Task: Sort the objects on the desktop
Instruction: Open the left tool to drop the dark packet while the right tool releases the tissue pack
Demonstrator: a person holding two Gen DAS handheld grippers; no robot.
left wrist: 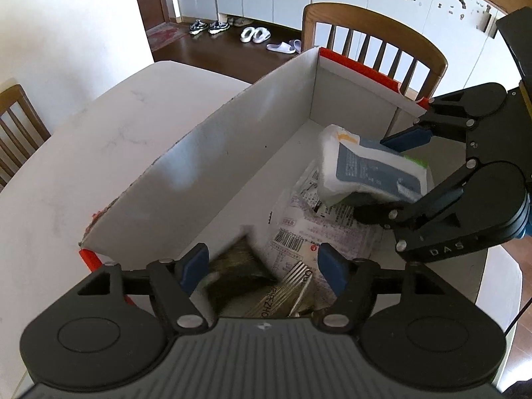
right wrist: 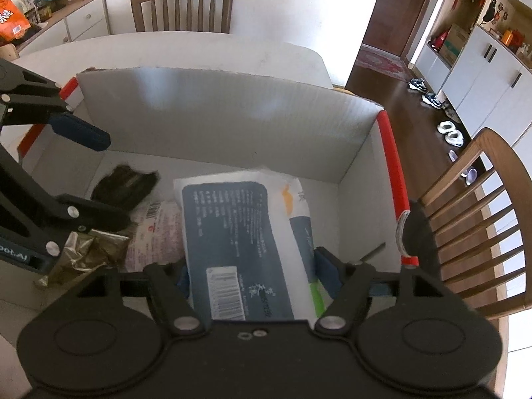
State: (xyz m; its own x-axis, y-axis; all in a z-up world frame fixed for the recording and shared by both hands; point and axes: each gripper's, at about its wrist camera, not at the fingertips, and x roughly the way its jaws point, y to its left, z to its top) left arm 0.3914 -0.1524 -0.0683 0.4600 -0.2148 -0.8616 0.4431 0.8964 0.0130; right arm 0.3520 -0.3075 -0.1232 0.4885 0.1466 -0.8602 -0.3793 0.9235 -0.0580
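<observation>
A white cardboard box (left wrist: 232, 153) with red edges stands on the white table; it also shows in the right wrist view (right wrist: 232, 126). My right gripper (right wrist: 256, 272) is shut on a white and blue tissue pack (right wrist: 246, 242) and holds it inside the box, above the contents; the pack also shows in the left wrist view (left wrist: 369, 169). My left gripper (left wrist: 262, 266) is open and empty over the box's near end. Below it lie a dark blurred item (left wrist: 232, 276), a pink-printed white packet (left wrist: 309, 229) and a gold-brown packet (left wrist: 282, 299).
The white table (left wrist: 83, 153) extends left of the box. Wooden chairs (left wrist: 375, 43) stand at the table's edges, one close behind the box's red end. Shoes and slippers (left wrist: 252, 35) lie on the dark floor beyond.
</observation>
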